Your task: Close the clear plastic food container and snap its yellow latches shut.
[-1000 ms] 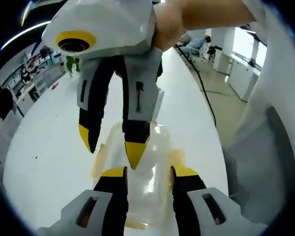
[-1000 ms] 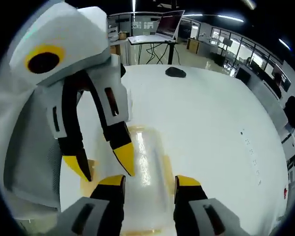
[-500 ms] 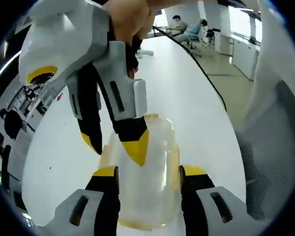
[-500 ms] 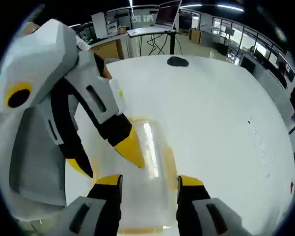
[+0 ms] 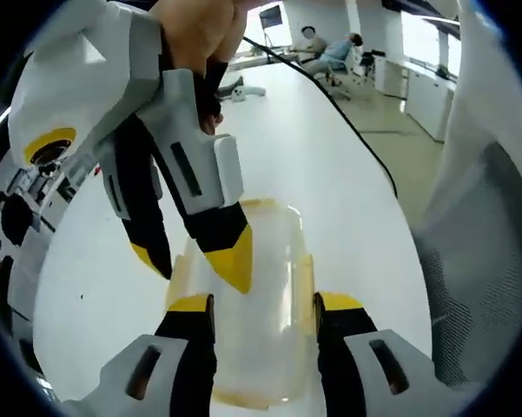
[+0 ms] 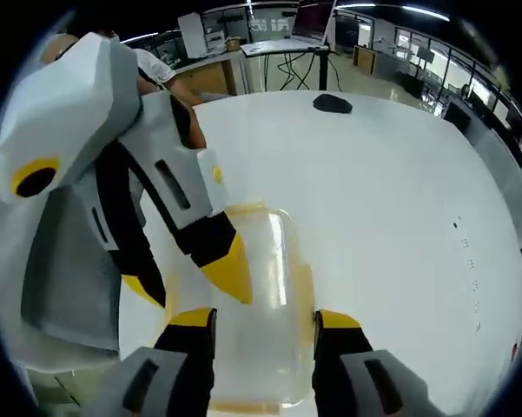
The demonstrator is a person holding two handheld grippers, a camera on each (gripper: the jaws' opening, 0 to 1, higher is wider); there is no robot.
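While the clear container (image 5: 247,304) lies flat on the white table (image 5: 330,174) with its lid down, I hold both my grippers over it from opposite ends. In the left gripper view my left gripper (image 5: 265,308) stands with its jaws spread apart, one yellow tip on each long side of the container, nothing pinched between them. My right gripper (image 5: 191,261) comes in from 11 o'clock, its jaws parted too; the nearer yellow fingertip (image 5: 233,261) sits over the lid near the 10 o'clock corner, though I cannot tell if it presses. A yellow latch (image 5: 304,282) shows along the 3 o'clock side, lying against the wall.

In the right gripper view my right gripper (image 6: 265,317) straddles the container (image 6: 261,287) the same way, jaws wide. A black cable (image 5: 347,122) runs across the table toward 1 o'clock in the left gripper view
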